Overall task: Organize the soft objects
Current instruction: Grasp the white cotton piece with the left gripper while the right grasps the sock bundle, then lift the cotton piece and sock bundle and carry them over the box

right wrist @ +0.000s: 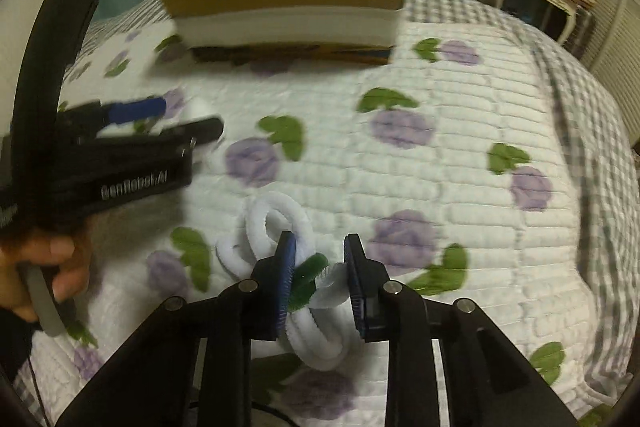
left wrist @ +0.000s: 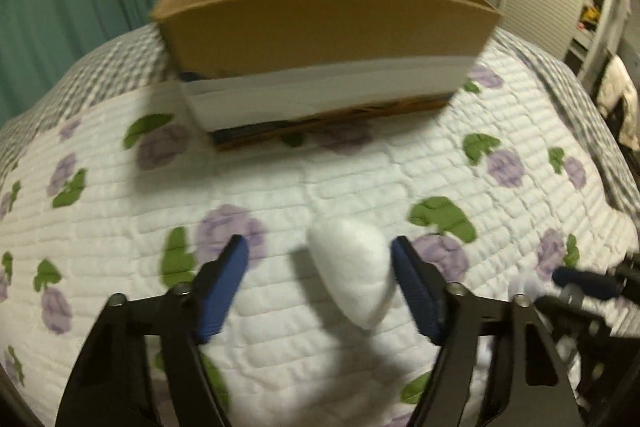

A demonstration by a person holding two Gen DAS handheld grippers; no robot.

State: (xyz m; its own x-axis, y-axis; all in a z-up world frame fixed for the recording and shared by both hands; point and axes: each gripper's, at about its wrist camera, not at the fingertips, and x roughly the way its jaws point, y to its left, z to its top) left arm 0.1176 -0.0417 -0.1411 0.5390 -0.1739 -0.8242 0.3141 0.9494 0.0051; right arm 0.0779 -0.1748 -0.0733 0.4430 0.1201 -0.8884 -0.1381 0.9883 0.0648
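White fluff on a quilted bed, one piece for each gripper, both short of the cardboard box (left wrist: 320, 27).

Taking the box as the landmark: to its near left, the left gripper (left wrist: 320, 259) straddles a white cotton pad (left wrist: 352, 271) lying on the quilt (left wrist: 280, 187); its jaws are parted, the right pad about touching the cotton and the left one apart, so nothing is gripped yet. It should centre on the pad before squeezing, or the cotton may slip sideways. Further right, nearer than the box, the right gripper (right wrist: 318, 275) has its jaws drawn in on a knot of white fuzzy cord (right wrist: 280, 227) with a green piece; blur hides whether both pads press. Once held firmly, each piece likely lifts clear over the box's front wall to join the soft things already inside.
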